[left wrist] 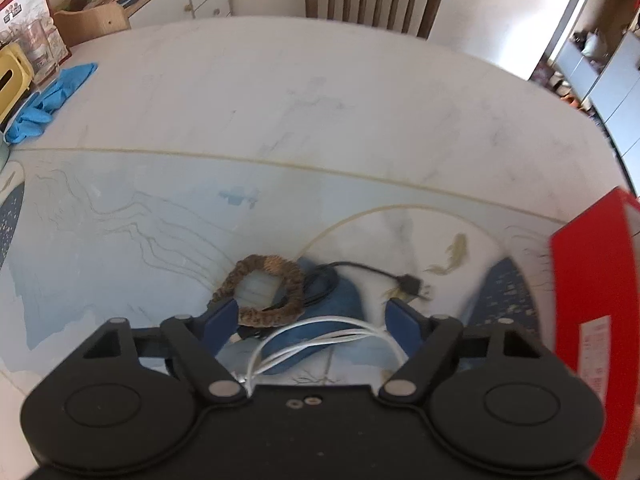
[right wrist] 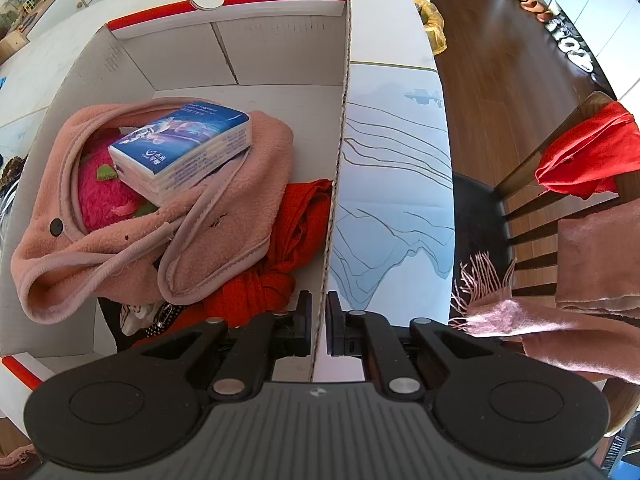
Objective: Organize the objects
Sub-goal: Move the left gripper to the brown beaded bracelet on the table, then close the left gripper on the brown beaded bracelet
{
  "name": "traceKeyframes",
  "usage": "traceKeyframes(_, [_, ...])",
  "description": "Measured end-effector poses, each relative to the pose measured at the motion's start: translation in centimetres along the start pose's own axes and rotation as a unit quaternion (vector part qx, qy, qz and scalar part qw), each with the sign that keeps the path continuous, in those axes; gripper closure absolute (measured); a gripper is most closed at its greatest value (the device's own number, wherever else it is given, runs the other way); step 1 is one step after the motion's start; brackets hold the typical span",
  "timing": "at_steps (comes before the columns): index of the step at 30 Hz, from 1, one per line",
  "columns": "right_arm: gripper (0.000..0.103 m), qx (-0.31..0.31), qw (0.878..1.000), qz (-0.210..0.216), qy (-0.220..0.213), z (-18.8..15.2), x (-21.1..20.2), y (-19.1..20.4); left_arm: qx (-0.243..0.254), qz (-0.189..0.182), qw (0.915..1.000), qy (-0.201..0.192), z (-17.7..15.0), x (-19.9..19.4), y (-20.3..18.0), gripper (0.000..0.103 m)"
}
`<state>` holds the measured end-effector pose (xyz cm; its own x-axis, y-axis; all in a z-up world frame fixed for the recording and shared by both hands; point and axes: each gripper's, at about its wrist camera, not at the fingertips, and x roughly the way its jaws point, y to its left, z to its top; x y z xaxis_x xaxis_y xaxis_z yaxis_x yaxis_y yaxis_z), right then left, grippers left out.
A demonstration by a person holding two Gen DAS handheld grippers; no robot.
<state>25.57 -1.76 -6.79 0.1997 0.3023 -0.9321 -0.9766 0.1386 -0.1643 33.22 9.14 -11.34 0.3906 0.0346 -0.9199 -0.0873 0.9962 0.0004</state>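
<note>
A: How many cables on the table (left wrist: pixel 320 100)?

B: Two: a black cable (left wrist: pixel 360 274) and a white cable (left wrist: pixel 320 340), beside one brown scrunchie (left wrist: pixel 260 292). The left gripper (left wrist: pixel 314 314) points down over them with its jaws wide apart, gripping nothing. The white cable loops between the blue pads (left wrist: pixel 222 314), and the scrunchie sits just at the left pad.

A: And the box?

B: One red-and-white box (right wrist: pixel 280 12). The right gripper (right wrist: pixel 319 320) is clamped on its right wall, near the corner.

A: What's inside?

B: One pink fleece (right wrist: pixel 160 208), one tissue pack (right wrist: pixel 184 148) on top of it, one magenta plush (right wrist: pixel 100 196) tucked in the fleece, and one red cloth (right wrist: pixel 296 232) against the gripped wall.

A: Anything else?

B: Blue gloves (left wrist: pixel 48 100) at the table's far left; I can't count them.
</note>
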Motion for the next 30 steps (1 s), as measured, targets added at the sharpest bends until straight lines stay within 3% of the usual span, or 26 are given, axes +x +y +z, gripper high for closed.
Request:
traceKeyframes(14, [0.098, -0.002, 1.000, -0.007, 0.001, 0.1, 0.0, 0.2, 0.050, 0.031, 0.9982, 0.007, -0.3, 1.9, -0.7, 0.061])
traceKeyframes(22, [0.098, -0.003, 1.000, -0.008, 0.001, 0.1, -0.1, 0.2, 0.066, 0.049, 0.9966, -0.004, -0.3, 1.2, -0.2, 0.103])
traceKeyframes(30, [0.097, -0.001, 1.000, -0.007, 0.001, 0.1, -0.1, 0.2, 0.047, 0.024, 0.9983, -0.023, 0.1, -1.0, 1.4, 0.103])
